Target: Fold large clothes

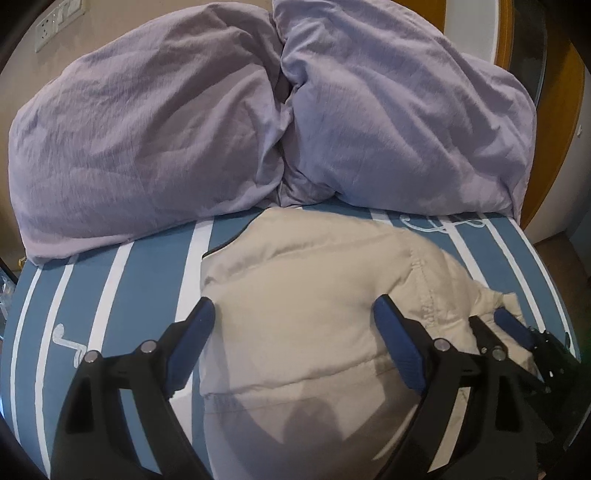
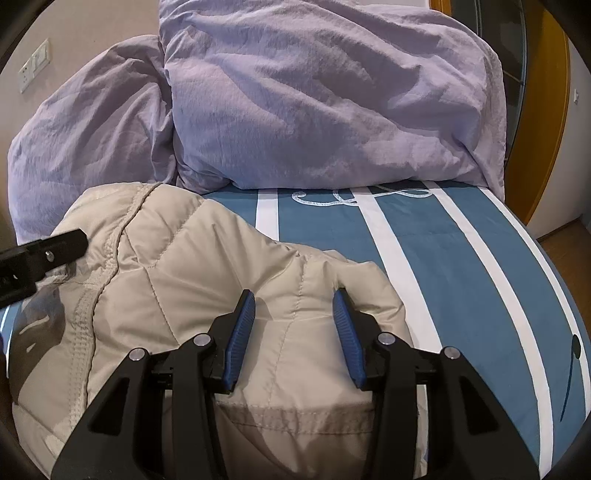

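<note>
A beige quilted jacket (image 1: 314, 266) (image 2: 184, 258) lies bunched on the blue and white striped bed sheet (image 1: 147, 277) (image 2: 461, 258). My left gripper (image 1: 294, 302) hovers over the jacket's middle, open wide, with nothing pressed between its blue pads. One of its black fingers (image 2: 55, 243) reaches in at the left edge of the right wrist view. My right gripper (image 2: 293, 295) (image 1: 489, 317) is at the jacket's right end, shut on a thick padded fold that puckers at its right pad. The jacket's near edge is hidden under both grippers.
A crumpled lilac duvet (image 1: 147, 129) (image 2: 314, 92) is piled across the back of the bed, touching the jacket's far edge. A wall socket plate (image 1: 55, 26) sits at the upper left. A wooden frame (image 2: 546, 129) and floor lie past the bed's right edge.
</note>
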The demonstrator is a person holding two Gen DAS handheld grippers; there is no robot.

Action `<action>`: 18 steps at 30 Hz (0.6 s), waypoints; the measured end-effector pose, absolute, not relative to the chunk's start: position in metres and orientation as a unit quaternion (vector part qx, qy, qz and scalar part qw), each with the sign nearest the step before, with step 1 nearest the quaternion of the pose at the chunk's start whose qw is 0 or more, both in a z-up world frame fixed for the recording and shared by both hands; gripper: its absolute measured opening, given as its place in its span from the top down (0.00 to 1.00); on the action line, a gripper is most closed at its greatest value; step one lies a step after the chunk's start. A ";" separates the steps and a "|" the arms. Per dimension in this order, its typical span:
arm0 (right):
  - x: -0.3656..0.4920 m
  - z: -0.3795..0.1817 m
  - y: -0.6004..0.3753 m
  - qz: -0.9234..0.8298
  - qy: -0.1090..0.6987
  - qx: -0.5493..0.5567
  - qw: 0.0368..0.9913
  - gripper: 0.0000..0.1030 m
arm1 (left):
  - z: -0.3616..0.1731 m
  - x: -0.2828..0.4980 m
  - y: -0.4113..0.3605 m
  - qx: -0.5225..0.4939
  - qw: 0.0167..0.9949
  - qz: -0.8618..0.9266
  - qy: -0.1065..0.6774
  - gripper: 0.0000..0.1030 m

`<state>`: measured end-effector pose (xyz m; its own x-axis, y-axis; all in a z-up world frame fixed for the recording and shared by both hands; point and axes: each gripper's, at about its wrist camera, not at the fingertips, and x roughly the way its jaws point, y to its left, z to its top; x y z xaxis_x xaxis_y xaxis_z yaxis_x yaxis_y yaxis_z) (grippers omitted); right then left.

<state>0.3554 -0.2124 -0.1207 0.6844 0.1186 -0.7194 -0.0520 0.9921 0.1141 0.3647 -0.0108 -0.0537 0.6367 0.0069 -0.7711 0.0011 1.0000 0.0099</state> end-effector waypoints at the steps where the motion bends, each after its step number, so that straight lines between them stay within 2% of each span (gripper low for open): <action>1: 0.356 -0.121 -0.212 0.046 0.394 0.042 0.917 0.55 | -0.056 0.365 -0.011 0.006 0.904 0.002 0.426 0.12; 10: 0.356 -0.116 -0.210 0.044 0.396 0.040 0.916 0.52 | -0.078 0.365 -0.012 0.021 0.905 0.010 0.424 0.09; 11: 0.357 -0.113 -0.211 0.046 0.397 0.044 0.916 0.51 | -0.079 0.365 -0.011 0.022 0.905 0.010 0.424 0.09; 13: 0.360 -0.105 -0.212 0.052 0.392 0.057 0.917 0.38 | -0.082 0.365 -0.011 0.024 0.905 0.011 0.424 0.09; 15: 0.363 -0.096 -0.211 0.051 0.383 0.061 0.920 0.33 | -0.083 0.366 -0.011 0.024 0.905 0.012 0.425 0.09; 18: 0.370 -0.085 -0.211 0.049 0.365 0.057 0.928 0.33 | -0.084 0.367 -0.010 0.022 0.905 0.011 0.425 0.09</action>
<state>0.3698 -0.2110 -0.0845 0.7287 0.1323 -0.6720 -0.0496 0.9888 0.1409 0.3668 -0.0103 -0.0841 0.6378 0.0381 -0.7692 -0.0007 0.9988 0.0489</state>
